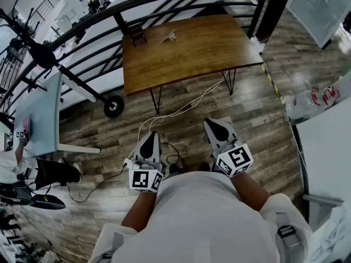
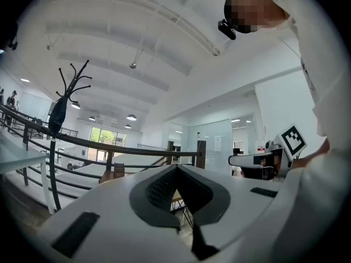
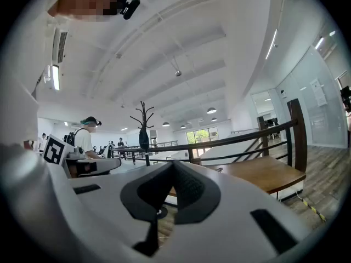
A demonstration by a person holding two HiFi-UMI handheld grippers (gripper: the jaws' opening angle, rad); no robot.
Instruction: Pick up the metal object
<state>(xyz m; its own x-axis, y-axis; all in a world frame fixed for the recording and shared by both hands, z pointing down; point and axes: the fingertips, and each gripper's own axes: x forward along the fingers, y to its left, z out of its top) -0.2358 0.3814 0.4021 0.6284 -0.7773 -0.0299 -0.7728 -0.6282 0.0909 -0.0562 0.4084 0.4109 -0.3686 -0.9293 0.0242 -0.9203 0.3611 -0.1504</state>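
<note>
Your left gripper [image 1: 150, 141] and right gripper [image 1: 216, 127] are both pressed together, nothing between the jaws. The small silver metal object [image 1: 169, 35] sits on the brown rectangular wooden table [image 1: 197, 53], well ahead of both tips.

Surroundings: furniture and fittings on a wood-plank floor [image 1: 247, 114].
We record a brown wooden table [image 1: 186, 48] on thin black legs, set beside a black railing [image 1: 164, 1], with a small dark wooden stand [image 1: 137, 34] near its far left corner. A white cable [image 1: 189, 104] runs under the table. A black coat stand [image 1: 82, 84] and a pale desk [image 1: 41, 114] stand left; a white plastic bag [image 1: 312, 100] lies right.
</note>
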